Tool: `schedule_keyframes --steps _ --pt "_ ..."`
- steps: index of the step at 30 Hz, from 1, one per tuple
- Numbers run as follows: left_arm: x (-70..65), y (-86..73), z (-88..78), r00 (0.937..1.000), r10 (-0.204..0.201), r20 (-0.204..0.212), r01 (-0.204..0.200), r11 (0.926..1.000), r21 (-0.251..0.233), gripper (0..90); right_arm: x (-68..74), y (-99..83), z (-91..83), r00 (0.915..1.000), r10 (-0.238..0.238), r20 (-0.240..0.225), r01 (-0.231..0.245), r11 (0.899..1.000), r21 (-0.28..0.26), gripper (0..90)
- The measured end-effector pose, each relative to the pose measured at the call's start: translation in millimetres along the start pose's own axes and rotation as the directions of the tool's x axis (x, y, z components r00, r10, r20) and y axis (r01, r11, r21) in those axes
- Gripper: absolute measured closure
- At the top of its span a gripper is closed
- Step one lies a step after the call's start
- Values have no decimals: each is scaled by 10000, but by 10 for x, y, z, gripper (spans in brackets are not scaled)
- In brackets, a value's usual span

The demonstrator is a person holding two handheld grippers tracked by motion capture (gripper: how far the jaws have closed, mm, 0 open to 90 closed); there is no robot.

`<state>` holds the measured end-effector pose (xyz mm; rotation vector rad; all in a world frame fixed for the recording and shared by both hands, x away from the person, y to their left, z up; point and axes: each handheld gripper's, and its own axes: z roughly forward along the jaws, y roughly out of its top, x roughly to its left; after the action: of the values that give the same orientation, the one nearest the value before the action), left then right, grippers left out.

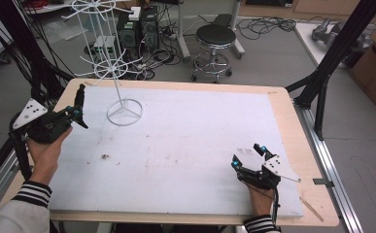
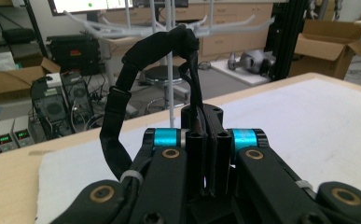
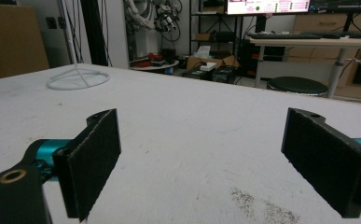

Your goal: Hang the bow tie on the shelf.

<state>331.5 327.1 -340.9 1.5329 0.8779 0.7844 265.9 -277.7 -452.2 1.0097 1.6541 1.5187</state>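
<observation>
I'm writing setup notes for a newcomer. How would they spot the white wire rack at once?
Start at the white-topped table and go to its far left corner. The white wire rack stands there on a round ring base, its thin pole rising to tiers of spoke-like arms. It is the table's one tall, upright thing, just beyond the left gripper.

- Left gripper (image 1: 80,108) held raised at the far left, jaws pressed together, pointing away from the person.
- Right gripper (image 1: 247,156) low at the near right, jaws spread wide.
</observation>
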Motion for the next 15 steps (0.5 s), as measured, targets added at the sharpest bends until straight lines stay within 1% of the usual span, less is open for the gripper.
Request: schedule_keyframes --steps 3,5,7,12,15 --pt "6 85 6 10000 -18 -61 17 9999 -153 877 -3 0 1 10000 -28 6 28 10000 -19 109" --pt "3 152 23 9999 154 -77 -155 9998 -140 877 0 0 0 10000 4 1 -4 10000 3 109" --pt "-5 208 42 9997 219 -50 -220 9996 -195 877 1 0 0 10000 11 0 -11 10000 3 108" --pt "-40 305 95 9994 335 -4 -335 9991 -247 877 -3 0 0 10000 -4 15 4 10000 -11 108" --pt "-62 344 121 9996 272 55 -270 9989 -378 877 -4 0 -1 10000 5 0 -5 10000 -10 109"
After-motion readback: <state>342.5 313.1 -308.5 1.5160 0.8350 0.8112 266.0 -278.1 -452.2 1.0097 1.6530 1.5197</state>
